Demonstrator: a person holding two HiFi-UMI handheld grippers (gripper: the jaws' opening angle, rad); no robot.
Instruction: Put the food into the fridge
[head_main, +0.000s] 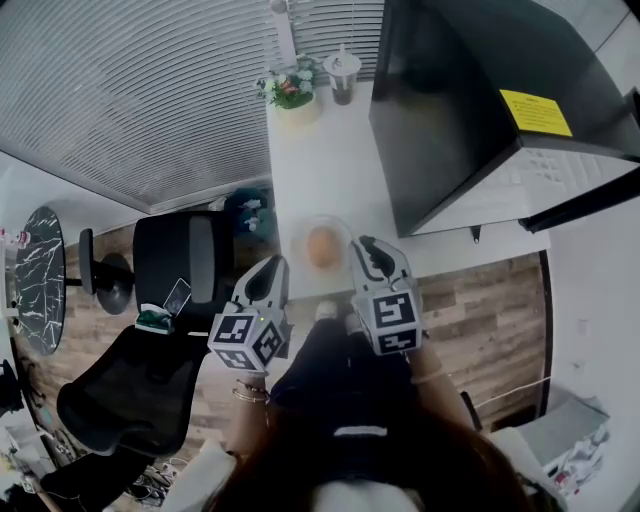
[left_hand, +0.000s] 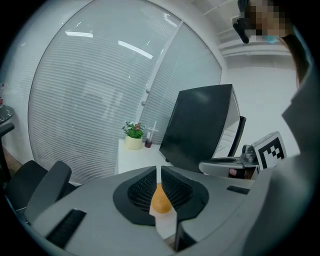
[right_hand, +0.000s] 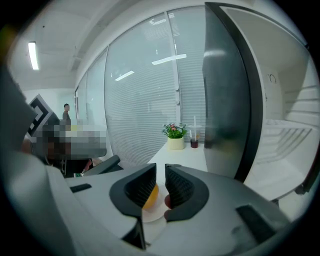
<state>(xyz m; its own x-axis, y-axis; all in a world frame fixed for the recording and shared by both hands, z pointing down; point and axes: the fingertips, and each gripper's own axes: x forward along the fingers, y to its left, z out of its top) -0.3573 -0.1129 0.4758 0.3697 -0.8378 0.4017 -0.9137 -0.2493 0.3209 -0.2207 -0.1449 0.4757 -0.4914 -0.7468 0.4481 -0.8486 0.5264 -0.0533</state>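
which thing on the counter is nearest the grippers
The plate of orange food, at the near edge; potted plant and drink cup stand far back.

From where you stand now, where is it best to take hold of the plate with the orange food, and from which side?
Grip the plate by its near rim, coming in low from the front edge of the counter. It lies flat near that edge, and the food sits mid-plate, so the rim is probably free.

glossy fridge door (head_main: 445, 120), wood-grain floor (head_main: 490, 310)
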